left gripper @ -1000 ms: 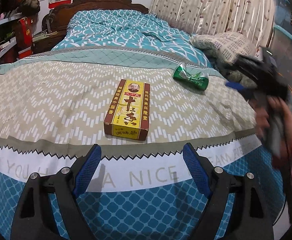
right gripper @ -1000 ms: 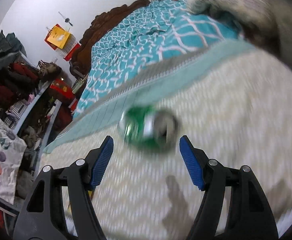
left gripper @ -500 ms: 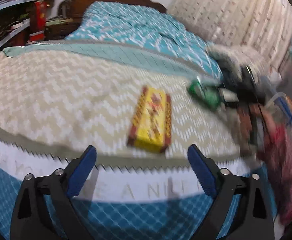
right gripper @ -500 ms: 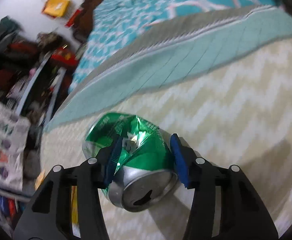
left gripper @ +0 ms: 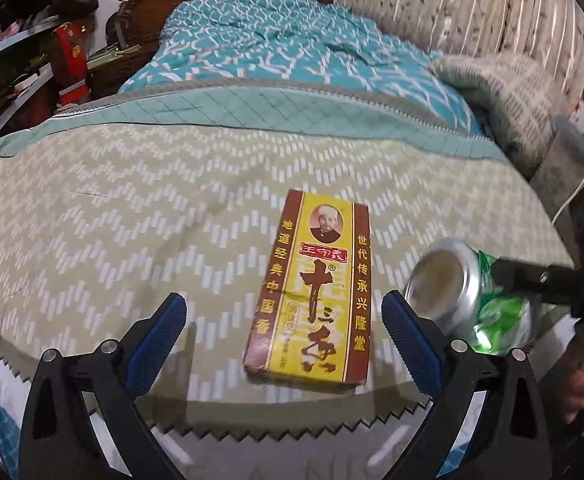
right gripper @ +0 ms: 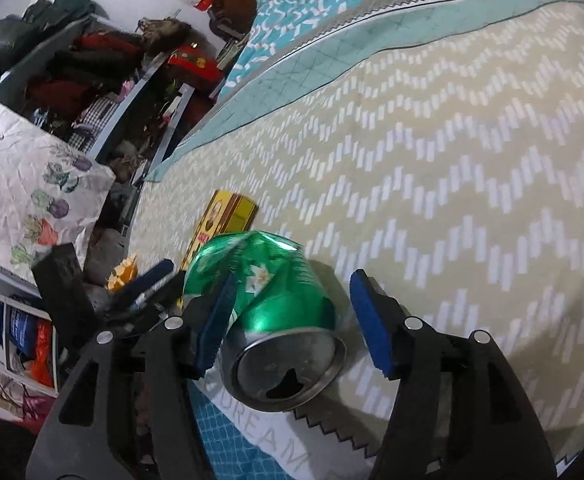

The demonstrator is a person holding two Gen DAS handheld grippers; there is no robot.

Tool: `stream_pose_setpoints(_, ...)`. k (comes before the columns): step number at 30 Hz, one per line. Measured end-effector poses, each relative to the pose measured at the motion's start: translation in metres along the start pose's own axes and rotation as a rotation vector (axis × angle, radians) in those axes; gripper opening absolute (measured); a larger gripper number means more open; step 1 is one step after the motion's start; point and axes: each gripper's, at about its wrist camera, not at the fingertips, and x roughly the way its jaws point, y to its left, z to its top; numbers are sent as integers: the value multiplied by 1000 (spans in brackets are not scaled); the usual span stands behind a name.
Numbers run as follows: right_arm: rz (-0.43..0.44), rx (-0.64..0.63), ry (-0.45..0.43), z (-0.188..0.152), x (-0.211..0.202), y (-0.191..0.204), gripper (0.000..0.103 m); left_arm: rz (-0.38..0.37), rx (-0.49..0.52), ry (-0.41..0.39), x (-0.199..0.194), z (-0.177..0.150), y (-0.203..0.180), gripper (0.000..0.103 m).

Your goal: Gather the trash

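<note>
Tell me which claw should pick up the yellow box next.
Left. The left claw is wide open and empty, with the yellow box lying straight ahead between its fingers; the right claw is busy around the crushed green can.

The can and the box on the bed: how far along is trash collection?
Nothing looks collected yet. In hand: the green can sits between the fingers of the right gripper, just opening, one pad clear of it. Left to do: the yellow box lies untouched on the bed, before the left gripper, fingers just opened wide.
</note>
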Motion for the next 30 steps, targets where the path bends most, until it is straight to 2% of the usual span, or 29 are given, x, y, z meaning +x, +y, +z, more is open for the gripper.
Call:
stream_pose_setpoints(4,8,4,-16,-3,1,0,63,2,38,49,15,0,-10,92)
stream_pose_setpoints(6,13,32,-26,-8,0,0,63,-11,50,69,19,0,-12,63)
stream_pose_setpoints(7,12,49,-32,-15,-3,-1,63,5,61,58,18,0,-14,59)
stream_pose_setpoints(12,48,99,-71,-52,-27,8,64,-61,62,51,0,-18,-16,58)
stream_pose_setpoints(16,82,99,-88,-80,-37,23,64,-112,48,60,-22,-47,-14,58)
stream_pose_setpoints(22,120,95,-61,-120,-30,49,63,-172,21,62,-50,-73,-9,59)
stream_pose_setpoints(27,125,38,-3,-152,-23,76,64,-180,18,55,-62,-86,-8,59)
stream_pose_setpoints(30,96,13,-29,-157,-36,82,64,-181,-2,60,-64,-89,-1,59)
